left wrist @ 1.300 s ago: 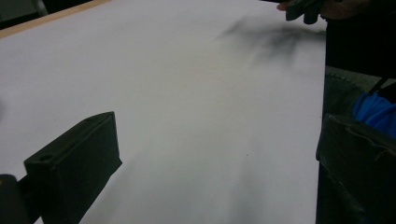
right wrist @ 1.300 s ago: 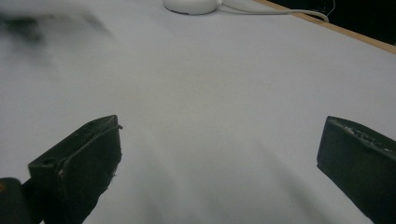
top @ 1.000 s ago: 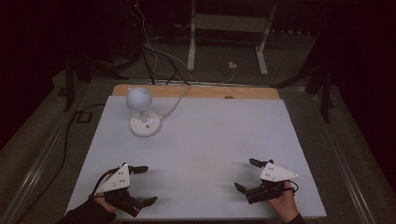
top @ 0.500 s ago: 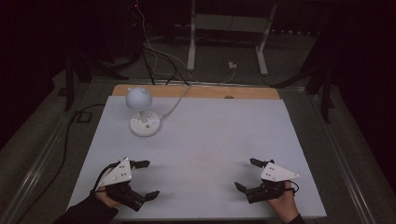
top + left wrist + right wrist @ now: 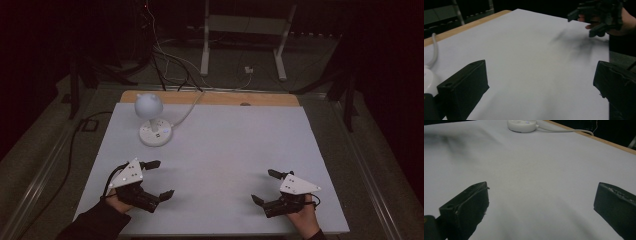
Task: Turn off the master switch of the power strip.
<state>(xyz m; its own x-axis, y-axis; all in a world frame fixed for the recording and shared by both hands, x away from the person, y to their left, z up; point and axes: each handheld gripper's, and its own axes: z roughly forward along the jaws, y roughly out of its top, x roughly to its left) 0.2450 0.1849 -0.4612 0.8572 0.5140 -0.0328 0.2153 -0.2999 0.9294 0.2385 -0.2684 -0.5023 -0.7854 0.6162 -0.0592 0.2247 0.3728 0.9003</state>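
The tabletop (image 5: 225, 150) is a white surface with a wooden strip (image 5: 210, 98) showing along its far edge. A white lamp (image 5: 151, 120) with a round base stands at the far left. Its white cord (image 5: 186, 112) runs off the far edge.

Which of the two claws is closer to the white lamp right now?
The left claw, at the table's near left. The white lamp stands at the far left, just beyond it; the right claw sits across the table.
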